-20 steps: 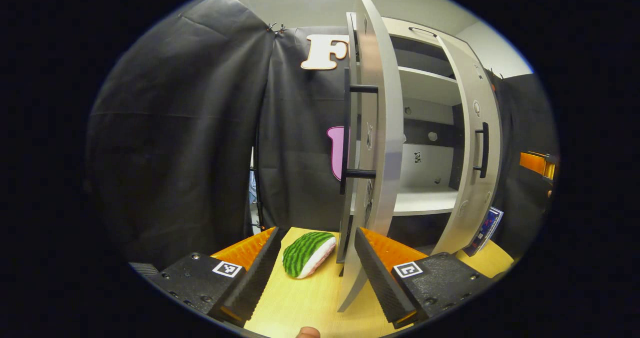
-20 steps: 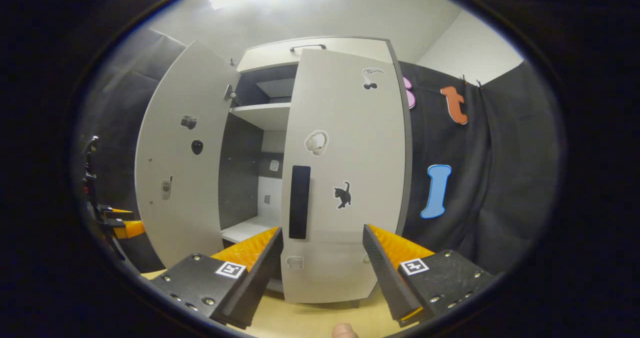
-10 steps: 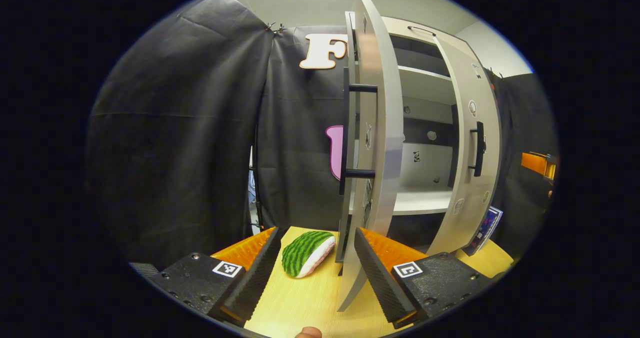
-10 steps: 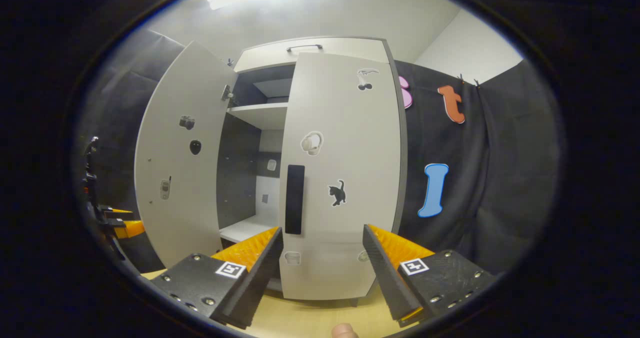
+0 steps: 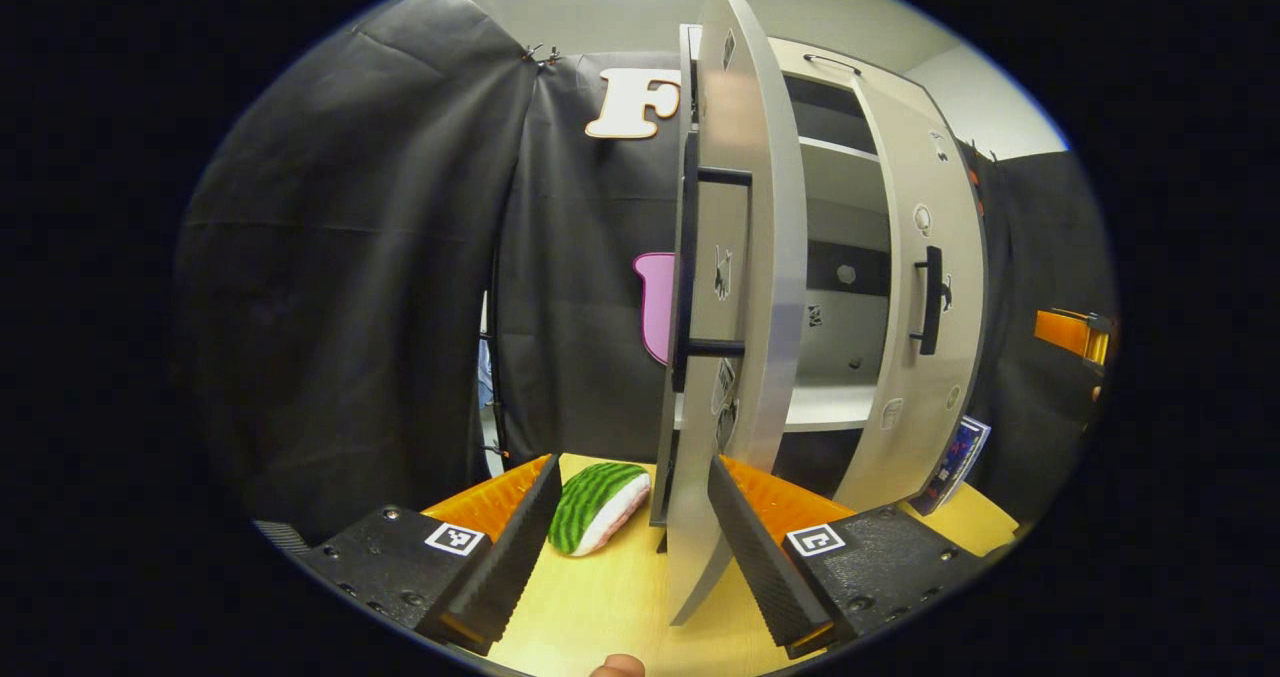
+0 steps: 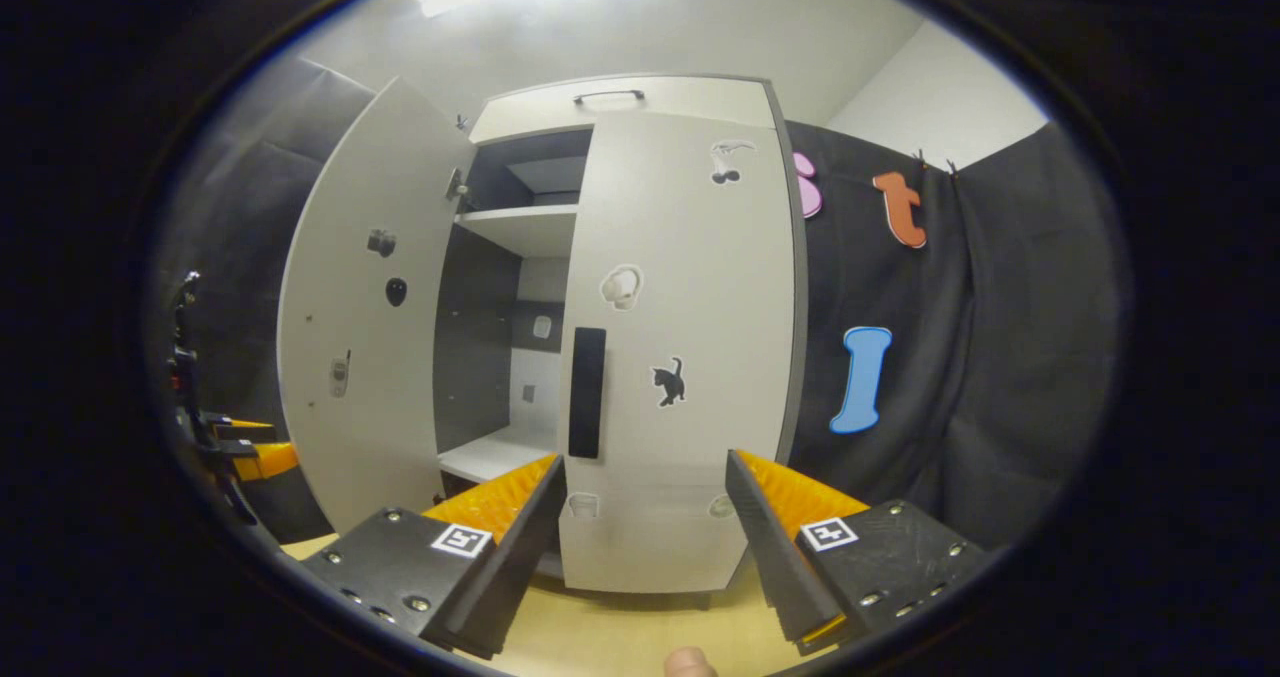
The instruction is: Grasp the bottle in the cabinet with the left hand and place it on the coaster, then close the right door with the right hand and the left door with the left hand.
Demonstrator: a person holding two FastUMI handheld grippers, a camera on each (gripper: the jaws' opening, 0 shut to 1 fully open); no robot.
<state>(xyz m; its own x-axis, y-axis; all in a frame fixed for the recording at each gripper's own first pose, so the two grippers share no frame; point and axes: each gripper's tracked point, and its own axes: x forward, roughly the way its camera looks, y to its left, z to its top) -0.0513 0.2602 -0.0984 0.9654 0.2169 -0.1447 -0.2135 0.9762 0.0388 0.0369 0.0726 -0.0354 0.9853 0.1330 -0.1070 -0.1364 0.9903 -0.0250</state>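
Cabinet (image 6: 640,97): right door (image 6: 680,357) nearly shut, left door (image 6: 370,307) wide open, awaiting its push. Bottle, coaster: not located. Left tongs (image 5: 628,547) apart, flanking left door's edge. Right tongs (image 6: 645,547) apart, empty, facing right door.

My left gripper (image 5: 630,537) faces the left door's (image 5: 740,257) edge, standing between its spread fingers; a watermelon slice (image 5: 598,505) lies just left. Open gap beside the right door (image 6: 680,357).
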